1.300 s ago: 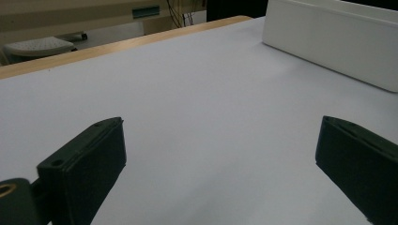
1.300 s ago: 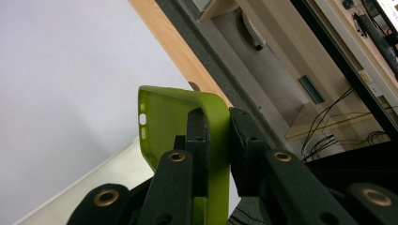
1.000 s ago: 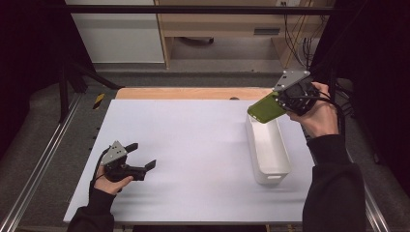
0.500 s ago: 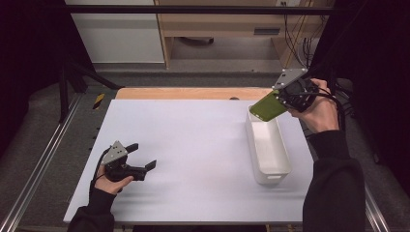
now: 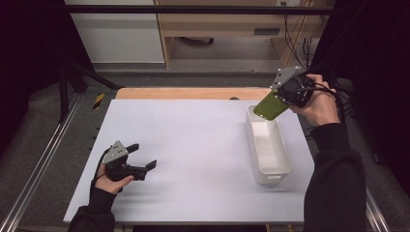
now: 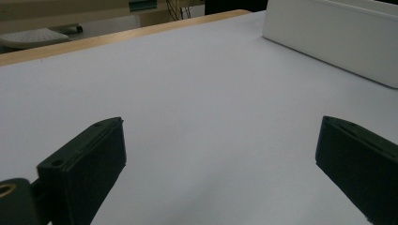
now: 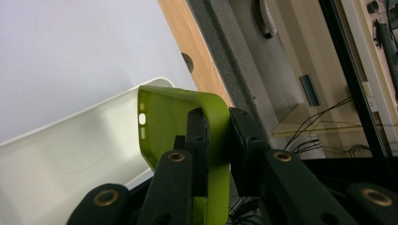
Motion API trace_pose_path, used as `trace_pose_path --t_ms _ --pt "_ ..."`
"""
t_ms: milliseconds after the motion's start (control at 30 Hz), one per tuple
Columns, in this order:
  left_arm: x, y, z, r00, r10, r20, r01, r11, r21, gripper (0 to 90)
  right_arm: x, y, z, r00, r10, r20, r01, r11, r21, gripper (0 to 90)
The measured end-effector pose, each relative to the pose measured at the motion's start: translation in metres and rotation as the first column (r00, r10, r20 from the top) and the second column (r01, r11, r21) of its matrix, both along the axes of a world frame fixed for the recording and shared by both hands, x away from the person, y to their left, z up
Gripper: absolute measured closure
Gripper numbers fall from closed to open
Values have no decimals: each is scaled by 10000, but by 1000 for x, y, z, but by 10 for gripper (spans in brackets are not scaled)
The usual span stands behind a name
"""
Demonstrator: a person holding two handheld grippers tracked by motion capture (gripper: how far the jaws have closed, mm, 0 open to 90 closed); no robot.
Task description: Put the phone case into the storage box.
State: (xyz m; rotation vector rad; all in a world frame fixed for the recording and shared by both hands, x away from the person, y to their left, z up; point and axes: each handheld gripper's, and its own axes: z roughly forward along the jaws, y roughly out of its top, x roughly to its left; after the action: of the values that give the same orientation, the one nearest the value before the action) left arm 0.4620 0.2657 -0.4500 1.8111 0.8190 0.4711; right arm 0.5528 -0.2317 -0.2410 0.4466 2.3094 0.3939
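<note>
Up at the right of the high view, the right gripper [image 5: 285, 98] holds a green phone case [image 5: 270, 106] above the far end of a white bin [image 5: 269, 145], its fingers clamped on one thin wall of the case. Lower left, the left gripper [image 5: 140, 166] rests on the white surface [image 5: 193, 145], fingers wide apart and empty. That narrow pinch looks risky: the flexible case could twist loose and drop outside the bin.
</note>
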Motion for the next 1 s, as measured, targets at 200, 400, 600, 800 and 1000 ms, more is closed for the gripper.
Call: trace_pose_path --t_ms 200,400,600,800,1000 --pt "1 0 0 10000 -29 -7 29 10000 -8 19 8 2 -3 9993 374 -79 -377 9984 -414 787" --pt "1 0 -1 10000 -29 -29 28 10000 -33 19 17 7 -3 9969 774 -116 -781 9933 -847 787" --pt "2 1 -1 10000 -30 -73 29 10000 -75 18 28 9 -5 9915 1260 -332 -1289 9853 -1119 788" --pt "3 1 -2 10000 -34 -93 33 10000 -73 19 37 9 -9 9867 1517 -580 -1585 9773 -1406 787" --pt "3 2 -2 9999 -17 -101 16 9999 -102 19 47 12 -11 9817 1754 -748 -1857 9682 -1673 787"
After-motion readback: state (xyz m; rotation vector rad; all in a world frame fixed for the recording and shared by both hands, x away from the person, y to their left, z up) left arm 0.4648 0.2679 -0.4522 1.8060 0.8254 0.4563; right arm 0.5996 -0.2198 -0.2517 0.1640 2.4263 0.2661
